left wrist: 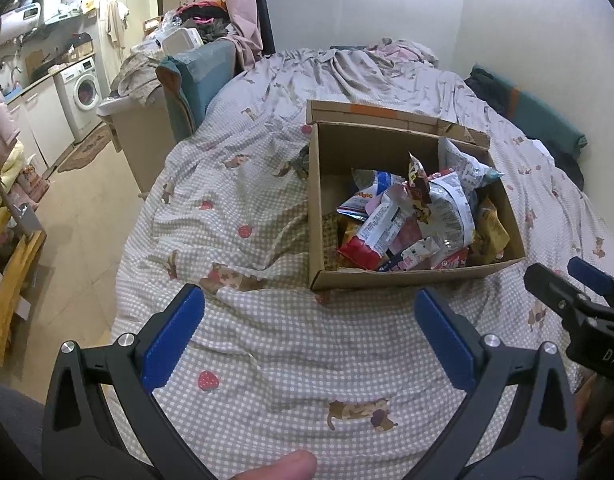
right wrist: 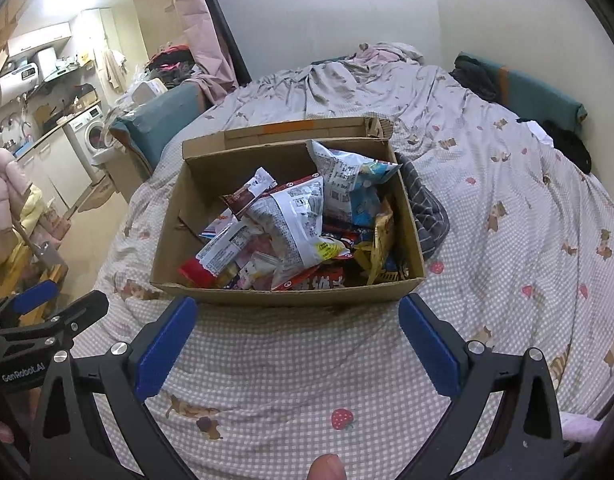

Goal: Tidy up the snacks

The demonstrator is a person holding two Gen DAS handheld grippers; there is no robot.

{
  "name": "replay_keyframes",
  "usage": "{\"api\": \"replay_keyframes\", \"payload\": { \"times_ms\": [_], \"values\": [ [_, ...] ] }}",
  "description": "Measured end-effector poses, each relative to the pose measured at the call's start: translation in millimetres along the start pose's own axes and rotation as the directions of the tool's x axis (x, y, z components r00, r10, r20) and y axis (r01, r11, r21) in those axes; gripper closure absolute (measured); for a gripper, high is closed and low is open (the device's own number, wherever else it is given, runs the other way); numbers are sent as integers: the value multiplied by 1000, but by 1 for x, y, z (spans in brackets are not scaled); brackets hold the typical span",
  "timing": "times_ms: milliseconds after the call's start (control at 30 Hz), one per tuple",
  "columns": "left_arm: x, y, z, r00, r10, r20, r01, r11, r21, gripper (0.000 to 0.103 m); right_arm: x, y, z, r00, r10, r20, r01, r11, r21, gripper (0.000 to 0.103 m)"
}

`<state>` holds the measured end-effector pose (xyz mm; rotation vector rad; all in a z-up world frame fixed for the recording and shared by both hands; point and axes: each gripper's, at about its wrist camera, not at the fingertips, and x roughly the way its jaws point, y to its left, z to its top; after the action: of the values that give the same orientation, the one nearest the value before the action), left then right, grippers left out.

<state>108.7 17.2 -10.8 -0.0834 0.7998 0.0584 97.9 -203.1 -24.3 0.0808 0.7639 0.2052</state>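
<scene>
In the middle of both frames, on a bed (left wrist: 267,332) covered by a checked quilt printed with strawberries and small animals, stands an open cardboard box (right wrist: 291,294) heaped with snack packets (right wrist: 295,224). The packets lie piled toward the right half of the box in the left wrist view, leaving bare cardboard floor at its left inner side; a few stand up above the rim, among them a white and blue bag (right wrist: 347,184) leaning at the far right corner. The box's rear flap (left wrist: 391,114) is folded back and lies outward on the quilt. A grey striped cloth (right wrist: 427,216) is tucked against the box's right wall in the right wrist view. The left tongs (left wrist: 309,336) stand wide open and empty at the bottom of their frame, their blue pads apart over bare quilt just short of the box's near wall. The right tongs (right wrist: 297,344) are likewise spread wide and hold nothing, aimed at the near wall, with a strip of rumpled quilt between pads and cardboard. Each tool shows at the other's frame edge, well apart. A fingertip (right wrist: 327,468) shows at the bottom centre. Open quilt spreads to the right of the box; the bed's left edge drops to a tan floor (left wrist: 87,216), and a washing machine (left wrist: 81,90) sits at the upper left.
</scene>
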Motion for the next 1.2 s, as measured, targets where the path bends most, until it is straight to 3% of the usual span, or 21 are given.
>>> {"api": "replay_keyframes", "payload": {
  "times_ms": [1200],
  "values": [
    [-2, 3, -1, 1000, 11, 8, -11, 1000, -6, 0, -4, -3, 0, 1000, -8, 5, 8, 1000, 8, 0]
  ]
}}
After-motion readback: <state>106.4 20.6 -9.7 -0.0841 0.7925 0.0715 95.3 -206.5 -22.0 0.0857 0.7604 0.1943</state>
